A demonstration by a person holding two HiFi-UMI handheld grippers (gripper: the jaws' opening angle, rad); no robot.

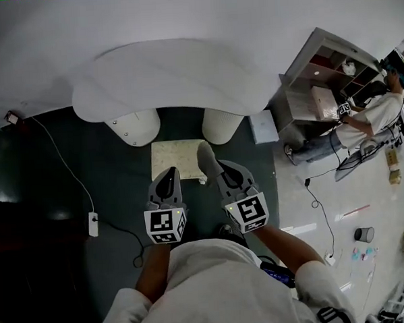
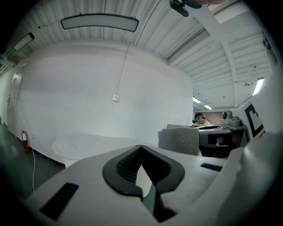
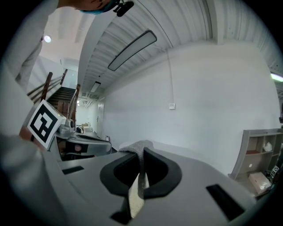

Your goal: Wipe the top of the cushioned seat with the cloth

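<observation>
I see a large white curved desk [image 1: 177, 74] at the far side of the dark floor [image 1: 55, 185], with the pale square cushioned seat [image 1: 169, 159] just in front of it. My left tool [image 1: 168, 179] hangs over the seat's near edge, jaws clenched together on nothing. My right tool [image 1: 216, 171] is clamped on the grey cloth [image 1: 204, 156], which overlaps the seat's right edge; I cannot confirm contact.
</observation>
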